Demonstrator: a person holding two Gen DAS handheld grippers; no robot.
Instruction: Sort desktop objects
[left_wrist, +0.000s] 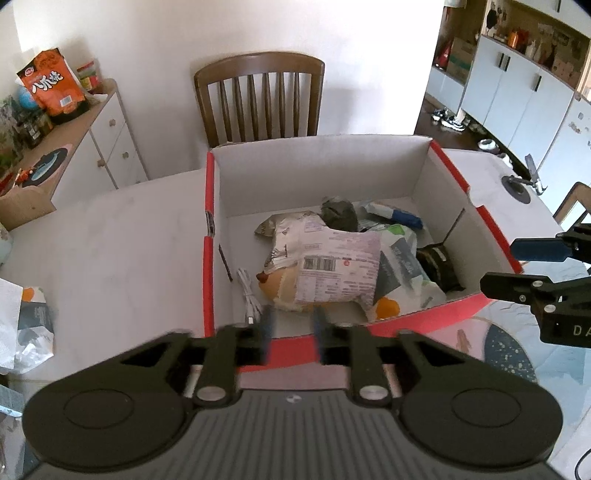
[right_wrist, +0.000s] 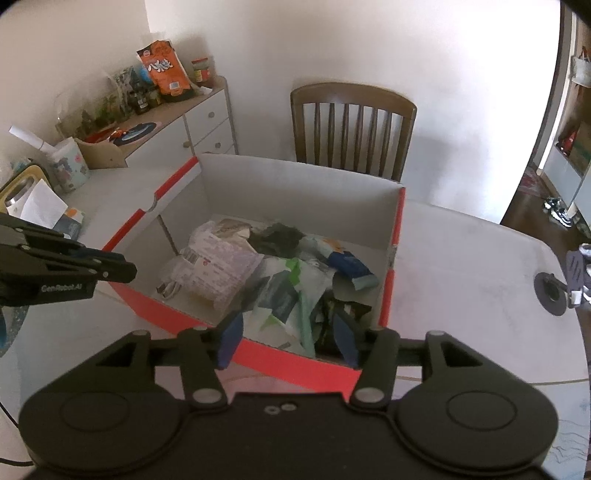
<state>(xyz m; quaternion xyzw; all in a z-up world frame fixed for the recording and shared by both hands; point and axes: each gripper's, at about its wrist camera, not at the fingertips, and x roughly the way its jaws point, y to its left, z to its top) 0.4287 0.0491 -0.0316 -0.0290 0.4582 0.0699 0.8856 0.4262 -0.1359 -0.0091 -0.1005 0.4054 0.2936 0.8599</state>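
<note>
The snack bag (left_wrist: 325, 269) lies on top of the pile inside the red and white box (left_wrist: 208, 236) on the bench (left_wrist: 110, 236). It looks light, puffy and crinkly, so I think it would squash and slip, and a pinch on its flat sealed edge should work best. The left gripper (left_wrist: 293, 326) and the right gripper (right_wrist: 288, 338) both hang over the near side of the box with jaws apart and nothing between them, and the box looks like stiff, smooth cardboard.
</note>
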